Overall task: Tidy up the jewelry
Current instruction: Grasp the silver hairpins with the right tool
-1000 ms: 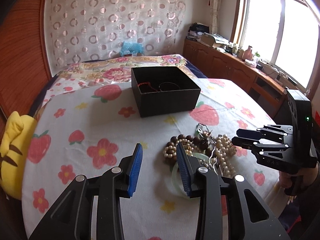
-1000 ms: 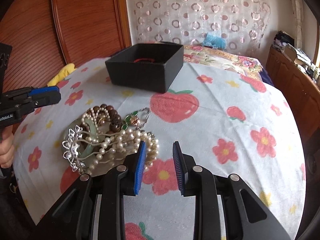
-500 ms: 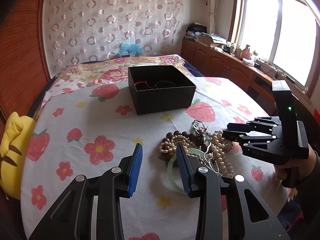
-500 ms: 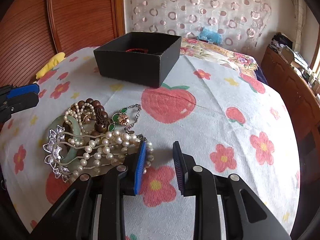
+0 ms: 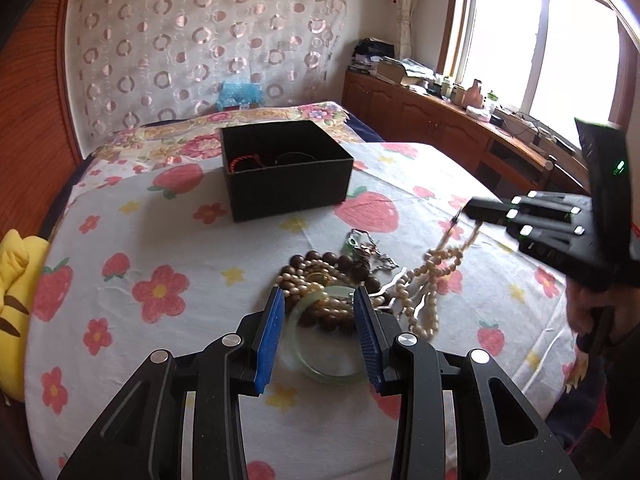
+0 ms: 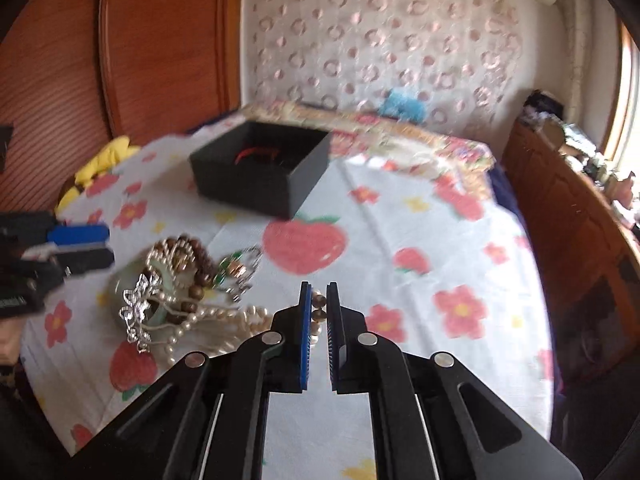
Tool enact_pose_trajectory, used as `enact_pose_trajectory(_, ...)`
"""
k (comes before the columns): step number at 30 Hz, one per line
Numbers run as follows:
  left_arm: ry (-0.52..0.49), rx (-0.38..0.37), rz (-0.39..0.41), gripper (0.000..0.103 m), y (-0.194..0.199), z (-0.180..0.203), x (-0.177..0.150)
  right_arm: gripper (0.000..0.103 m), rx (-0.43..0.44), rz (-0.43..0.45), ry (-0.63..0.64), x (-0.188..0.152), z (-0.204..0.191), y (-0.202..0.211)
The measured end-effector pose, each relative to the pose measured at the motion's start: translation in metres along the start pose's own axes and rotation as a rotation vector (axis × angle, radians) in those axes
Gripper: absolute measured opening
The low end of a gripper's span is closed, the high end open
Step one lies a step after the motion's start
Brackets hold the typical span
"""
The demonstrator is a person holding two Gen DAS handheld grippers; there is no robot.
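A heap of jewellery lies on the strawberry-print cloth: a pearl necklace (image 5: 438, 258), dark wooden beads (image 5: 320, 258), a jade bangle (image 5: 332, 374) and a silver comb (image 6: 138, 306). My right gripper (image 6: 319, 292) is closing on a strand of the pearl necklace (image 6: 224, 316), with beads pinched between its pads. In the left wrist view the right gripper (image 5: 468, 210) holds that strand up off the cloth. My left gripper (image 5: 319, 320) stands open just above the bangle, touching nothing. Behind the heap stands an open black box (image 5: 288, 184) with a red cord bracelet (image 5: 240, 162) inside.
A yellow plush toy (image 5: 16, 304) lies at the left edge of the bed. A wooden headboard (image 6: 160, 48) rises behind the box (image 6: 260, 176). Low wooden cabinets (image 5: 440, 120) run under the window on the right. Bare cloth lies to the left of the heap.
The right gripper has shut on the pearl strand and risen, pulling it up from the heap. The left gripper has shifted right, over the jade bangle.
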State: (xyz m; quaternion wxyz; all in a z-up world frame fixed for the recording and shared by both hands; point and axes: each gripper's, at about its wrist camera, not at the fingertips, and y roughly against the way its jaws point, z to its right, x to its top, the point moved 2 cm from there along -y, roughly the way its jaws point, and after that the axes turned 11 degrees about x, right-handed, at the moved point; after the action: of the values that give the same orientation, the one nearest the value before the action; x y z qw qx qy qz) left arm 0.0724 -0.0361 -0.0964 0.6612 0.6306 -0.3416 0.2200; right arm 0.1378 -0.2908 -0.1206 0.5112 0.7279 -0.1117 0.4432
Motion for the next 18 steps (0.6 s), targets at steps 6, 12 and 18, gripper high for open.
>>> enact_pose_trajectory(6,-0.007,-0.023,-0.023,0.034,-0.008,0.010,-0.002,0.008,-0.075,0.043,0.003,0.004,0.016,0.019)
enact_pose_trajectory(12,-0.010,-0.037,-0.051,0.037,-0.019,0.017,-0.004,0.008,-0.078,0.044,-0.040,-0.002,0.030,0.021)
enact_pose_trajectory(18,-0.011,-0.061,-0.080,0.040,-0.030,0.027,-0.004,0.008,-0.052,0.029,-0.044,-0.010,0.025,0.010)
